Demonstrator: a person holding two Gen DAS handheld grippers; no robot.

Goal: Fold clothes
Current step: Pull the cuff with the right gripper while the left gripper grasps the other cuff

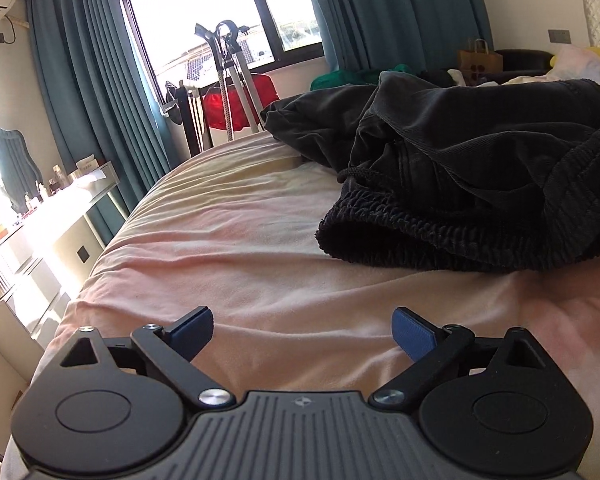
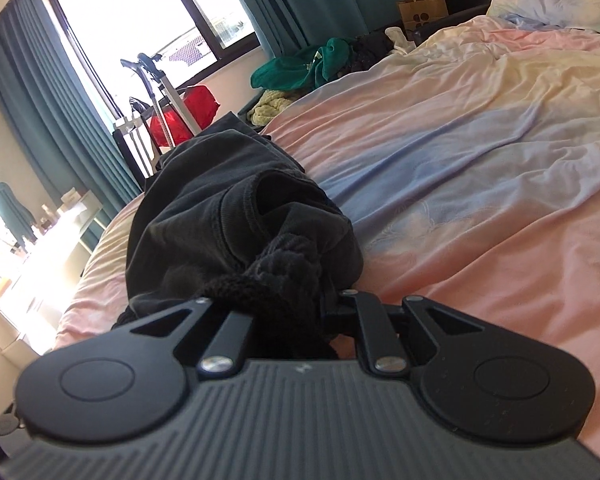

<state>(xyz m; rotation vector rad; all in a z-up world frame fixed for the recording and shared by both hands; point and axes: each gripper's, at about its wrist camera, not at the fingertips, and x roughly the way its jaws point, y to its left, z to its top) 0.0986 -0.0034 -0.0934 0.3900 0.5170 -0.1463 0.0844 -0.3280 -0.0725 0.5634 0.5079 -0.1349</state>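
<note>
A crumpled pair of black trousers (image 1: pixel 472 168) lies on the pink bedsheet (image 1: pixel 260 260), its ribbed elastic waistband (image 1: pixel 400 236) facing me. My left gripper (image 1: pixel 303 334) hovers over bare sheet short of the waistband, blue pads wide apart with nothing between them. In the right wrist view the same black trousers (image 2: pixel 220 216) stretch away from the camera. My right gripper (image 2: pixel 288 312) is shut on the bunched ribbed waistband (image 2: pixel 284 276); the cloth hides its pads.
The bed's left edge (image 1: pixel 112 240) drops to a sunlit dresser (image 1: pixel 40 216). A garment steamer stand (image 1: pixel 228 80) and a red bag (image 1: pixel 236 104) stand by the window. Green clothes (image 2: pixel 300 68) and a paper bag (image 2: pixel 422 10) sit beyond the bed. A pillow (image 2: pixel 556 4) lies at the head.
</note>
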